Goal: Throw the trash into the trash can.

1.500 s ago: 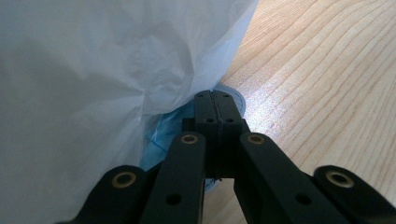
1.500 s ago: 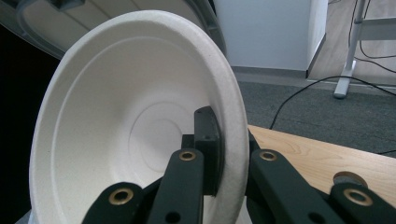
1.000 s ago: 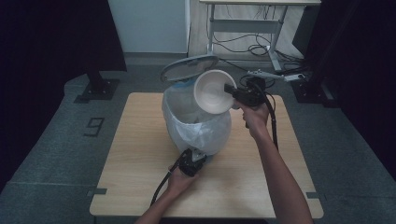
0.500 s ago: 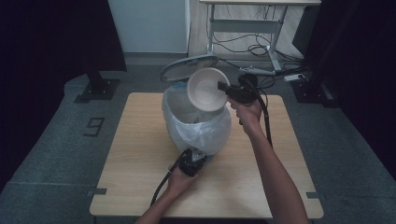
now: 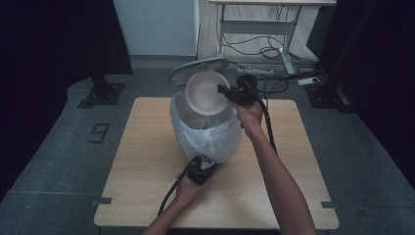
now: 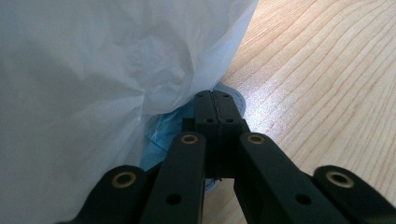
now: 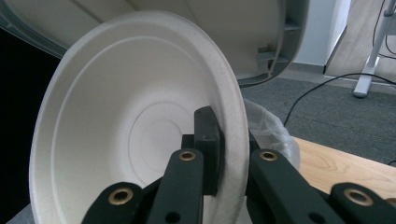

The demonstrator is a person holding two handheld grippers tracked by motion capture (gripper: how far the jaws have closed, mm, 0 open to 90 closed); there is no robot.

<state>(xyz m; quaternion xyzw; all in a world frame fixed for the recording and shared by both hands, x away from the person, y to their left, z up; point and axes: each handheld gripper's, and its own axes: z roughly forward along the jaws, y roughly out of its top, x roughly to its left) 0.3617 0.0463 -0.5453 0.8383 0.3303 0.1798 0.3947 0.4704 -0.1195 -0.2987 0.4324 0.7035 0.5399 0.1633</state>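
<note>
Your right gripper [image 5: 226, 92] pinches the rim of one smooth, round, off-white moulded-fibre bowl [image 5: 206, 93] — tilted on edge at twelve o'clock above the one bin [image 5: 208, 132], its crinkled white liner glossy; your left gripper [image 5: 201, 169], jaws pressed together on nothing, sits at the bin's six o'clock base.

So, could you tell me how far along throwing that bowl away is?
Done: the bin's lid stands open. In hand: the right gripper clamps the paper bowl by its rim over the lined bin. Left: dropping it in.
</note>
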